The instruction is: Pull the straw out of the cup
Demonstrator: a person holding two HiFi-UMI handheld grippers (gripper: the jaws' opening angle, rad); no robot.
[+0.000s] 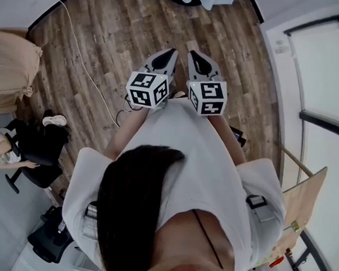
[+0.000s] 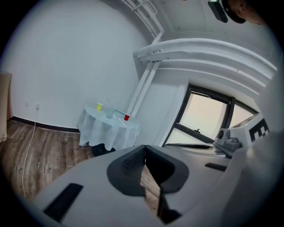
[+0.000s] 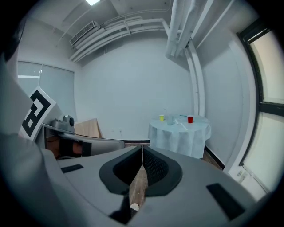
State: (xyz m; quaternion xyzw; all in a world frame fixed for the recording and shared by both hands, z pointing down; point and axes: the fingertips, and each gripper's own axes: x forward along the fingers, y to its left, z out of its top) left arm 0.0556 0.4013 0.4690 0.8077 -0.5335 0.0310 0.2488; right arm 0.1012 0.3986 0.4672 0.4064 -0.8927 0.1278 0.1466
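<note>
Far ahead stands a small round table under a white cloth; the same table shows in the right gripper view. On it are a yellow cup, a clear cup with a thin straw standing in it, and a red cup. The right gripper view shows the clear cup between the yellow cup and the red cup. My left gripper and right gripper are held side by side over the wooden floor, well short of the table. Both are shut, with nothing between the jaws.
A person sits on a black office chair at the left. A white cable runs across the wooden floor. A wooden board leans by the large window on the right. A beige cushion-like shape lies at the left edge.
</note>
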